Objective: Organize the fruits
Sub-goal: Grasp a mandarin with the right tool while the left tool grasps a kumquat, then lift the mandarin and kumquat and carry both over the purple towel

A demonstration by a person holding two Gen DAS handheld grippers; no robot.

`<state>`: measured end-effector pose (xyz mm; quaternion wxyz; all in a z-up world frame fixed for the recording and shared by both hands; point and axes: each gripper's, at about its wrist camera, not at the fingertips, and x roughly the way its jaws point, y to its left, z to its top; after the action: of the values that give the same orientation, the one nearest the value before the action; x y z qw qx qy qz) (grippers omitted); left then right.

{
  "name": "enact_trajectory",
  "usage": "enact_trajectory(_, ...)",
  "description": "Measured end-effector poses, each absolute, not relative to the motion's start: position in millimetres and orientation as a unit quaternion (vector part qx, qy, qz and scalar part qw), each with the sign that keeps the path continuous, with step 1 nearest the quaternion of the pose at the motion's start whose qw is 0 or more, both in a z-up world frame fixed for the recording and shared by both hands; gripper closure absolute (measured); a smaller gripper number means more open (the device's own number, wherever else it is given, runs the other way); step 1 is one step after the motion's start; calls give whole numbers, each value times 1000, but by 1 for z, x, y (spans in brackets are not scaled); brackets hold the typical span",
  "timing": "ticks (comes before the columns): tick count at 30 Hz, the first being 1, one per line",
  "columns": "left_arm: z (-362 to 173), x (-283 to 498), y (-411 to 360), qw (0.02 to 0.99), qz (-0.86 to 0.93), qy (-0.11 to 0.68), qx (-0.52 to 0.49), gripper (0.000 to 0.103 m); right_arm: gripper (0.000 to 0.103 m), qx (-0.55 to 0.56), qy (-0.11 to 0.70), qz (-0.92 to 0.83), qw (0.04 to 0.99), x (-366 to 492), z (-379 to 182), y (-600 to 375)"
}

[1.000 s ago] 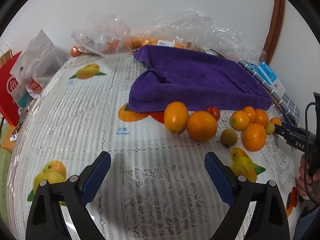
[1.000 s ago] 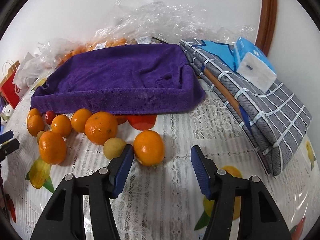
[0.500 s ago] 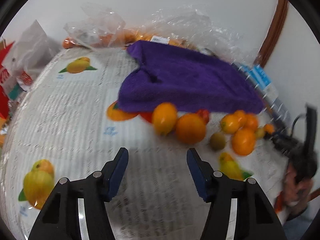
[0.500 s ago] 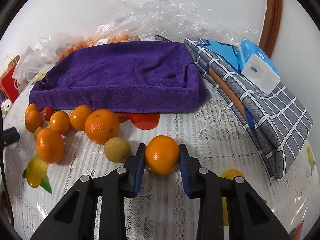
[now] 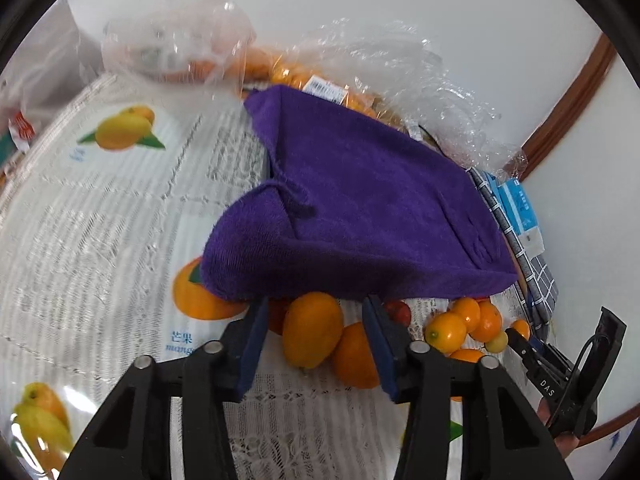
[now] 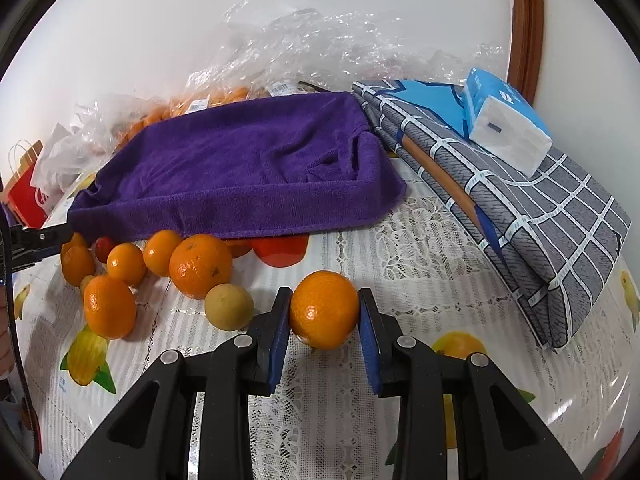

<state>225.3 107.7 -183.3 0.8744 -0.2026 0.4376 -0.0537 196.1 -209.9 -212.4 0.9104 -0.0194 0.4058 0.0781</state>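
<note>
Gripping a round orange (image 6: 324, 310) in my right fingers (image 6: 323, 336) while my left fingers (image 5: 312, 344) are closing around an oval orange (image 5: 313, 330), not yet pressing; next, lifting both onto the purple towel (image 6: 248, 164).

A plain white wall (image 6: 160, 40) rises directly behind the table (image 6: 420, 248), which wears a white lace-patterned cloth printed with fruit pictures. To the right of that wall stands a curved brown wooden frame (image 6: 526, 28), perhaps a door's edge. Soft, even light falls across the wall.
</note>
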Motion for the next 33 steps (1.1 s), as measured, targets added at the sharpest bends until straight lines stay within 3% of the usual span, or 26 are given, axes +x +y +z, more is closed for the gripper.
enact_trajectory(2, -189, 226, 112, 867, -66, 439, -224, 72, 71, -24, 406, 80, 910, 196, -213, -208)
enact_trajectory(33, -193, 203, 136, 879, -39, 426, -211, 72, 71, -43, 413, 77, 907, 197, -216, -201)
